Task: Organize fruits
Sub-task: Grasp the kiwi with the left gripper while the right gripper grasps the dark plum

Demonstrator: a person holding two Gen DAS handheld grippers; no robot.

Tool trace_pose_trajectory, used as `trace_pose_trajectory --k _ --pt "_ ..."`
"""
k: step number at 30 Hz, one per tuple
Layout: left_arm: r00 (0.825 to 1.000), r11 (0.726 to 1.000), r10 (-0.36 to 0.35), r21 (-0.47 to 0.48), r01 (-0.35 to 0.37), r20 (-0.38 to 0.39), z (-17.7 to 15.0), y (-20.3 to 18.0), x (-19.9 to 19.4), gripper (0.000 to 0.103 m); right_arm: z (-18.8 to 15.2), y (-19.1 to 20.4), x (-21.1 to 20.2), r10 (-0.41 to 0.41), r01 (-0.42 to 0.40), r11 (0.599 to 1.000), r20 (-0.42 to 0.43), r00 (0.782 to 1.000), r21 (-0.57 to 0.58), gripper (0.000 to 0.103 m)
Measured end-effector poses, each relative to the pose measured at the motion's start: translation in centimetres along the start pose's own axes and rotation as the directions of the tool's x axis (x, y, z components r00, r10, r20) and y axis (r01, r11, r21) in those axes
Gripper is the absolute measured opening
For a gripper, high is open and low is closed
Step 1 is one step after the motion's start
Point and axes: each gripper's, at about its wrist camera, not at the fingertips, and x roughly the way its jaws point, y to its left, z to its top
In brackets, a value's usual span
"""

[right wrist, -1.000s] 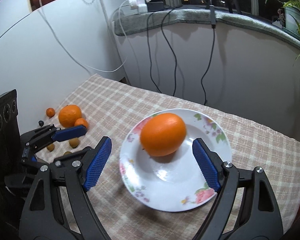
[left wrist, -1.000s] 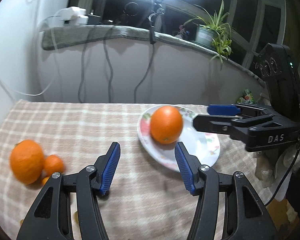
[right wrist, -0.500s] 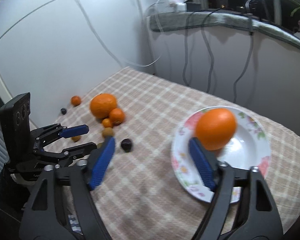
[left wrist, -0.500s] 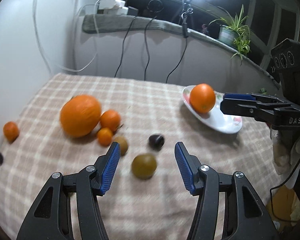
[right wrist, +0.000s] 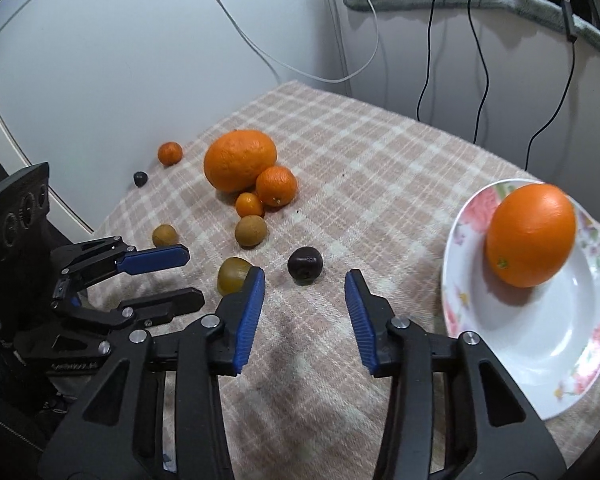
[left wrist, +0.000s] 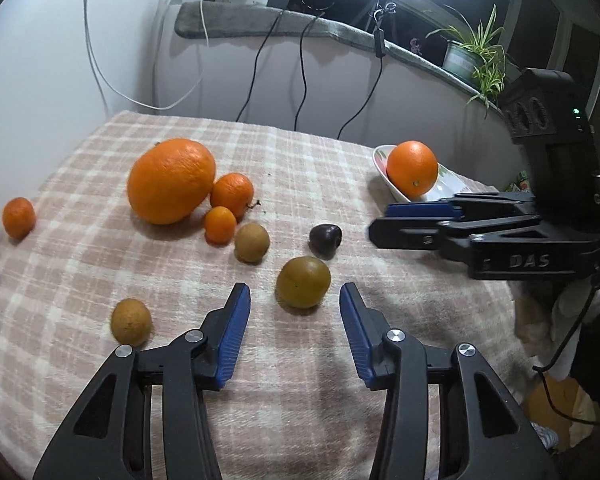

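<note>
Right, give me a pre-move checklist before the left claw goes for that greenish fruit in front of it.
1. Left claw open and empty: ok.
2. Greenish fruit lined up between its fingers: ok.
3. Fruit free of neighbours; dark plum and brown fruit sit apart: ok.
4. Right claw open, empty: ok.
5. Plate has room beside the orange: ok.
6. Path to the plate clear of the right claw: cannot tell.

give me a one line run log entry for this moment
left gripper: open, empty, facing olive-brown fruit | right gripper: open, empty, near dark fruit | plate: one orange | other fruit loose on cloth
</note>
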Motion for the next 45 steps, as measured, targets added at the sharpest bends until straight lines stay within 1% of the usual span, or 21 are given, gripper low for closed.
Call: trace_pose_trajectory --k 4,12,19,22,24,30,32,34,37,45 --pt "1.0 1.0 -0.014 0.008 0.014 -0.015 0.0 -0.4 0.6 0.043 0.1 0.0 1.4 0.004 -0.004 1.0 -0.026 1.0 0.004 0.039" --pt "1.0 1.0 -0.02 0.0 0.02 -0.023 0.2 -0.2 1.3 0.041 0.4 -0.1 3.0 0.016 -0.015 1.0 -0.05 0.999 0.013 0.038" --pt "0.999 1.0 -0.023 -0.007 0.023 -0.04 0.4 -0.1 2.2 0.041 0.7 -0.6 4.0 0.011 -0.009 1.0 -0.066 0.998 0.024 0.038" --pt "0.999 1.0 -0.026 -0.008 0.025 -0.045 0.3 0.0 2.3 0.039 0.7 -0.7 4.4 0.017 -0.015 0.999 -0.072 0.997 0.03 0.038" --pt "0.998 1.0 -0.029 -0.011 0.028 -0.047 0.3 0.0 2.4 0.038 0.7 -0.7 4.5 0.021 -0.019 0.999 -0.073 0.997 0.03 0.038" --pt "0.998 1.0 -0.021 -0.008 0.02 -0.061 0.3 0.0 2.8 0.035 0.8 -0.7 4.9 0.021 -0.019 1.0 -0.077 0.997 0.025 0.031" --pt "0.998 1.0 -0.019 -0.008 0.018 -0.06 0.3 0.0 2.9 0.032 0.8 -0.8 5.0 0.022 -0.021 1.0 -0.078 0.997 0.024 0.03" --pt "0.998 1.0 -0.016 -0.008 0.016 -0.059 0.3 0.0 2.9 0.03 0.9 -0.6 5.0 0.027 -0.026 1.0 -0.081 0.996 0.017 0.025" --pt "0.998 1.0 -0.014 -0.005 0.014 -0.059 0.3 0.0 3.0 0.029 0.9 -0.3 5.0 0.013 -0.012 1.0 -0.08 0.997 0.005 0.025" --pt "0.999 1.0 -0.013 -0.008 0.013 -0.049 0.3 -0.1 2.9 0.027 0.7 -0.6 4.4 0.021 -0.019 0.999 -0.067 0.998 0.028 0.024"
